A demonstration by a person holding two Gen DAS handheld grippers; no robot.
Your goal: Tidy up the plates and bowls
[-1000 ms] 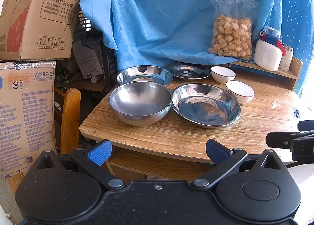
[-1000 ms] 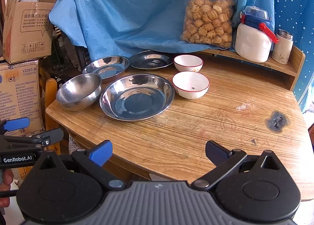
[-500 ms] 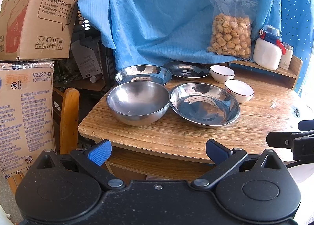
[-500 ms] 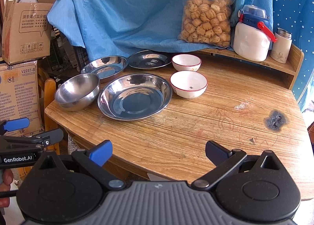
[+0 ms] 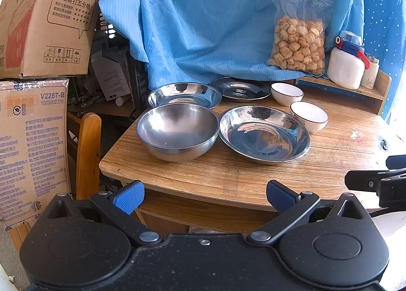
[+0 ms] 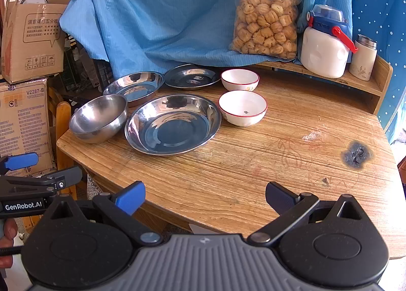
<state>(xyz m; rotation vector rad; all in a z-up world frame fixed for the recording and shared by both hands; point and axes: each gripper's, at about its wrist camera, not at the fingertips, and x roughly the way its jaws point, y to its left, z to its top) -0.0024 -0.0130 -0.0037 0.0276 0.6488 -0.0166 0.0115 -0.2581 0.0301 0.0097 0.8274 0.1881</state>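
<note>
Dishes grouped at the table's (image 6: pixel 253 164) far left corner: a deep steel bowl (image 6: pixel 99 118) just beside a wide, mirror-bright steel plate (image 6: pixel 172 126); behind them two shallower steel plates (image 6: pixel 134 85) (the farther one darker) and two white, red-rimmed bowls (image 6: pixel 242 108). Left gripper (image 5: pixel 203 194) and right gripper (image 6: pixel 204 195) hover before the table edge, jaws wide, empty.

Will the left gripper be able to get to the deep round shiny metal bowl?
Probably yes. The left gripper is open and empty, and the deep round steel bowl sits near the wooden table's front edge with only bare wood between them.
</note>
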